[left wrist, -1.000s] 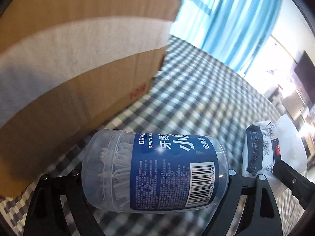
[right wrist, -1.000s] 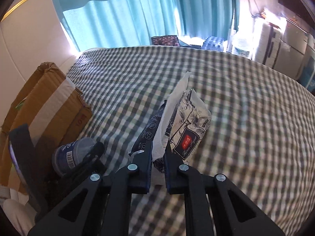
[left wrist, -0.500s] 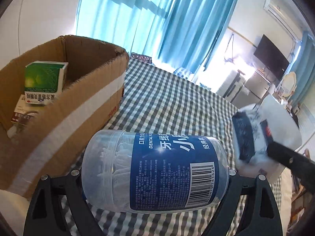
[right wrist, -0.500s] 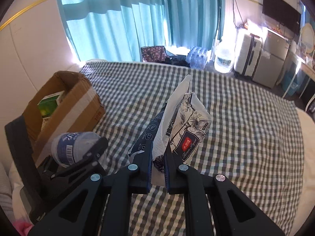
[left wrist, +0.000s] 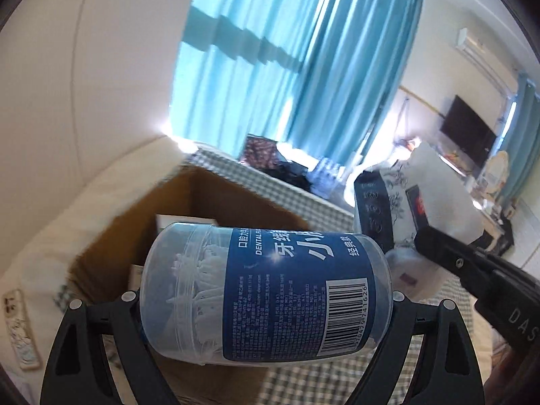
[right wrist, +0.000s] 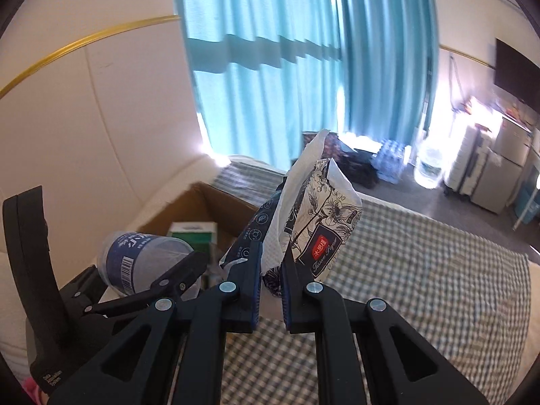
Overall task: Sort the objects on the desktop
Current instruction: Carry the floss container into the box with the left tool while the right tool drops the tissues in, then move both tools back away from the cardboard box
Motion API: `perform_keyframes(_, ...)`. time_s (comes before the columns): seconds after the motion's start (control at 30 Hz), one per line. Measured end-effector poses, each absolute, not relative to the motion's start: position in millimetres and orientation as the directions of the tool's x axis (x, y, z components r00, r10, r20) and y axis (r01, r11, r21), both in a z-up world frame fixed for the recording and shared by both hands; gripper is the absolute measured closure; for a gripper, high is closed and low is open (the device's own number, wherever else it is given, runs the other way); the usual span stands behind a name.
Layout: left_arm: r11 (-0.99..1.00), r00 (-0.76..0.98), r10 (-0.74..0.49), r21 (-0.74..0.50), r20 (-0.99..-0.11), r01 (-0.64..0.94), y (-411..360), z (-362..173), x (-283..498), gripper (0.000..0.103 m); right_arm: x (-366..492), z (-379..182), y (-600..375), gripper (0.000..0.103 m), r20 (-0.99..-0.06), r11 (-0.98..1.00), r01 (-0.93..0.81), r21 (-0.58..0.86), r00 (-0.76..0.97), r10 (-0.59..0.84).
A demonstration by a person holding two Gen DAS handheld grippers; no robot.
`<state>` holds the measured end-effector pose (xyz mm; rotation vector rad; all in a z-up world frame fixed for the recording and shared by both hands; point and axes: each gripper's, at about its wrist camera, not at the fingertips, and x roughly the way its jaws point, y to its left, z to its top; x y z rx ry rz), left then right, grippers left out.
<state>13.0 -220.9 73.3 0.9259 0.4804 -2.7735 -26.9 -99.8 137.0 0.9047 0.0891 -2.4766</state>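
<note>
My left gripper (left wrist: 266, 298) is shut on a clear dental floss jar (left wrist: 266, 292) with a blue label, held sideways in the air in front of the open cardboard box (left wrist: 216, 202). The jar (right wrist: 141, 260) and left gripper (right wrist: 148, 278) also show at the lower left of the right wrist view. My right gripper (right wrist: 271, 263) is shut on a soft tissue pack (right wrist: 317, 222) printed with black flowers and a red label, a white tissue poking from its top. The pack (left wrist: 405, 202) hangs just right of the jar in the left wrist view.
The cardboard box (right wrist: 202, 202) sits on a green checked cloth (right wrist: 422, 270) near a cream wall and holds a green and white carton (right wrist: 194, 233). Blue curtains (right wrist: 287, 67), water bottles (right wrist: 391, 165) and white appliances (right wrist: 489, 168) lie beyond the bed edge.
Both grippers have risen with their loads and tilted up. The box, once towering close on the left, now lies below and ahead with its inside showing. More of the room and curtains came into view.
</note>
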Motion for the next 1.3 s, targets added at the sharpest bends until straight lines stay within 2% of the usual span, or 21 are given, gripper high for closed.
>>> perform_keyframes(0.2, -0.904, -0.743, -0.114, -0.241, -0.659, 0.353, -281, 31, 13, 0.012, -50, 109, -184, 0.093, -0.645, -0.826, 0.546, 0.140, -0.583, -0.494)
perform_keyframes(0.43, -0.930, -0.711, -0.085, -0.201, -0.698, 0.308, -293, 2, -6, 0.010, -78, 74, -217, 0.092, -0.677, -0.819, 0.554, 0.149, -0.547, -0.492)
perform_keyframes(0.47, -0.931, -0.713, -0.083, -0.202, -0.697, 0.305, -293, -1, -4, 0.006, -79, 74, -218, 0.083, -0.672, -0.825, 0.547, 0.141, -0.560, -0.486)
perform_keyframes(0.5, -0.932, -0.719, -0.078, -0.205, -0.690, 0.298, -293, -1, -4, 0.002, -80, 74, -215, 0.059, -0.665, -0.833, 0.537, 0.134, -0.574, -0.477)
perform_keyframes(0.53, -0.936, -0.730, -0.064, -0.213, -0.680, 0.280, -294, 0, -4, 0.000, -79, 75, -209, 0.043, -0.654, -0.844, 0.520, 0.130, -0.596, -0.467)
perform_keyframes(0.57, -0.943, -0.745, -0.037, -0.224, -0.666, 0.247, -291, 2, -3, 0.000, -76, 78, -203, 0.022, -0.633, -0.859, 0.496, 0.128, -0.626, -0.456)
perform_keyframes(0.63, -0.958, -0.761, 0.010, -0.224, -0.648, 0.178, -283, 7, -3, 0.000, -70, 85, -189, 0.020, -0.588, -0.877, 0.460, 0.139, -0.674, -0.447)
perform_keyframes(0.7, -0.969, -0.765, -0.002, -0.188, -0.644, 0.162, -273, 13, -4, 0.000, -68, 91, -175, 0.020, -0.584, -0.886, 0.439, 0.147, -0.685, -0.437)
perform_keyframes(0.8, -0.977, -0.780, -0.012, -0.159, -0.625, 0.142, -254, 20, -2, 0.000, -54, 100, -145, 0.020, -0.567, -0.935, 0.347, 0.076, -0.756, -0.327)
perform_keyframes(0.83, -0.979, -0.788, -0.005, -0.157, -0.616, 0.129, -247, 21, 0, 0.000, -47, 102, -134, 0.016, -0.555, -0.950, 0.308, 0.051, -0.782, -0.283)
perform_keyframes(0.9, -0.983, -0.797, -0.007, -0.143, -0.604, 0.117, -231, 23, 2, 0.000, -32, 101, -108, 0.000, -0.538, -0.977, 0.212, 0.016, -0.822, -0.187)
perform_keyframes(1.1, -0.993, -0.793, 0.045, -0.113, -0.607, 0.030, -183, 14, -6, 0.000, -9, 71, -39, 0.000, -0.598, -0.999, -0.013, 0.031, -0.802, -0.008)
perform_keyframes(1.3, -0.993, -0.802, 0.066, -0.116, -0.593, 0.004, -163, 3, -11, 0.000, -2, 50, -15, 0.000, -0.631, -0.999, -0.047, 0.018, -0.776, 0.026)
